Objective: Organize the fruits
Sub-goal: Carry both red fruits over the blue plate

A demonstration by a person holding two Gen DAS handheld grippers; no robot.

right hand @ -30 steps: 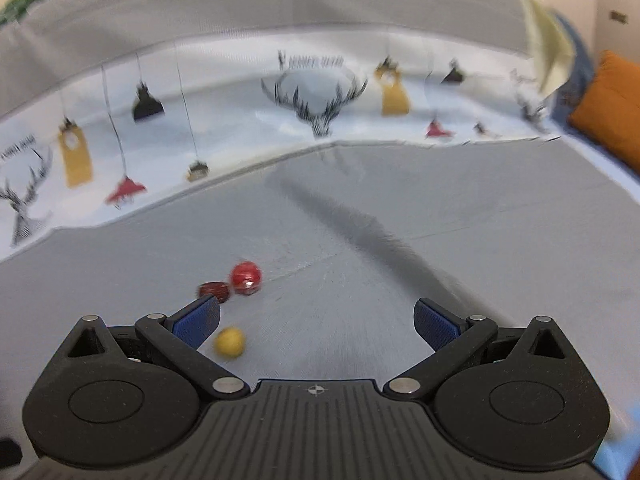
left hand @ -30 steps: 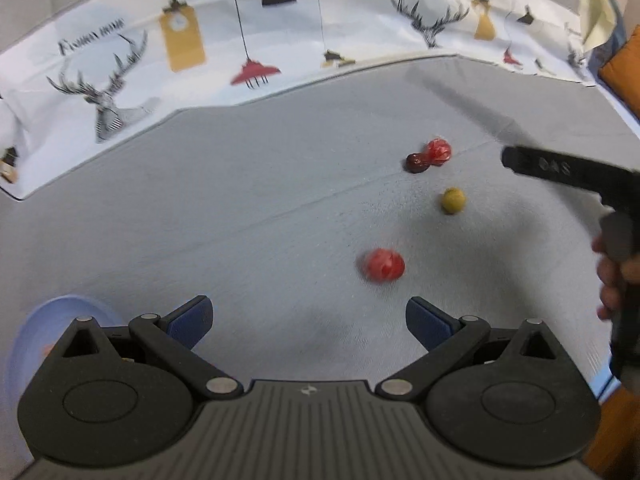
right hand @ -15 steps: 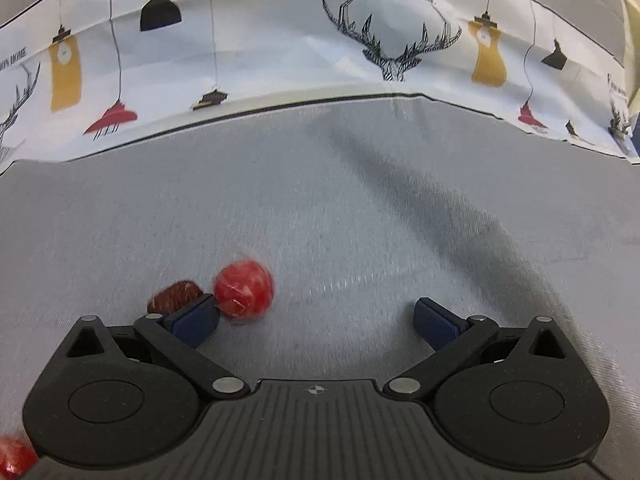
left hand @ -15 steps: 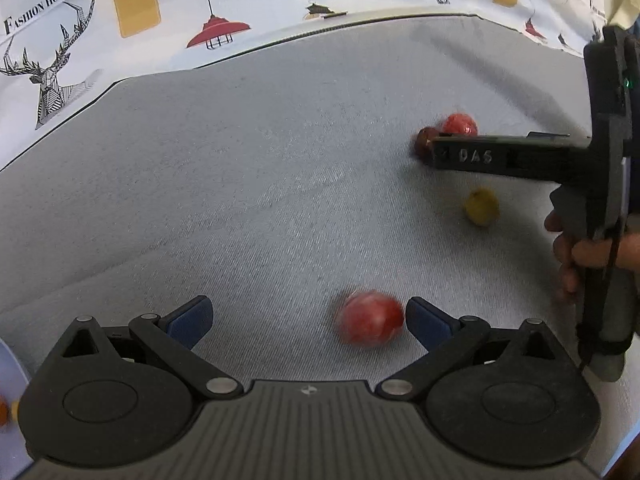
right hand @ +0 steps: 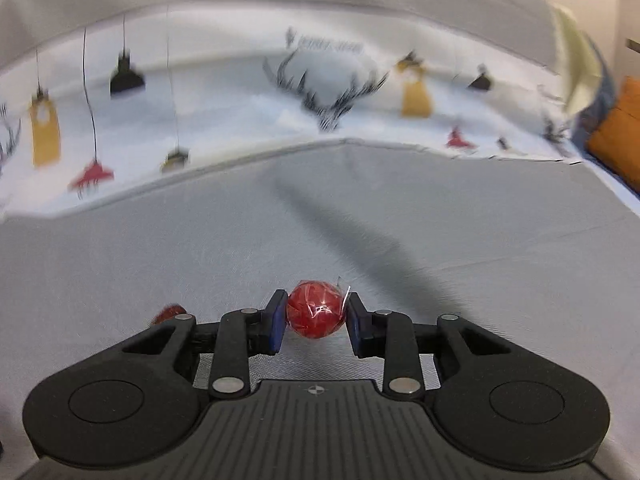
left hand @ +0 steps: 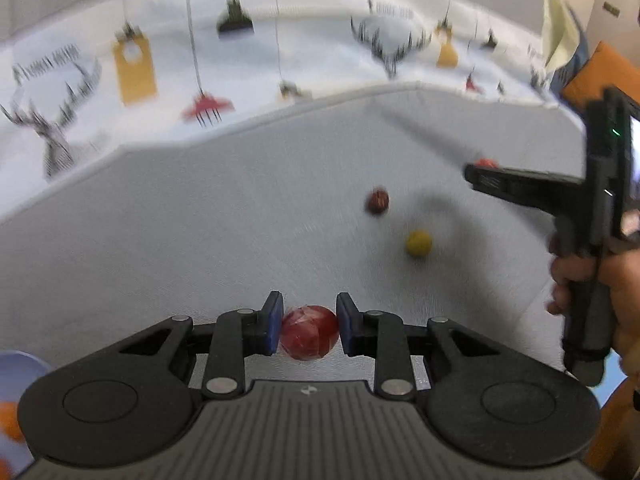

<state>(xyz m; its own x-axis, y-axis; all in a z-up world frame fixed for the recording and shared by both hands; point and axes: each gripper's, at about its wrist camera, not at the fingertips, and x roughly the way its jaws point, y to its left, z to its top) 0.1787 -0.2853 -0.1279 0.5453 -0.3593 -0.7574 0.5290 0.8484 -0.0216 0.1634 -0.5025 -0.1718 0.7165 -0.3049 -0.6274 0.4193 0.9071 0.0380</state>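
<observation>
Red wrapped fruit [left hand: 309, 332] clamped in left gripper [left hand: 309, 330] fingers; right gripper [right hand: 317, 318] clamps another red fruit [right hand: 316, 315].

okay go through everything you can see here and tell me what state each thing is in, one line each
Left gripper: shut on a round red wrapped fruit.
Right gripper: shut on a second round red wrapped fruit.
Dark red-brown fruit: loose on the grey cloth.
Small yellow round fruit: loose on the cloth.
Pale blue bowl: holds orange fruit.
</observation>
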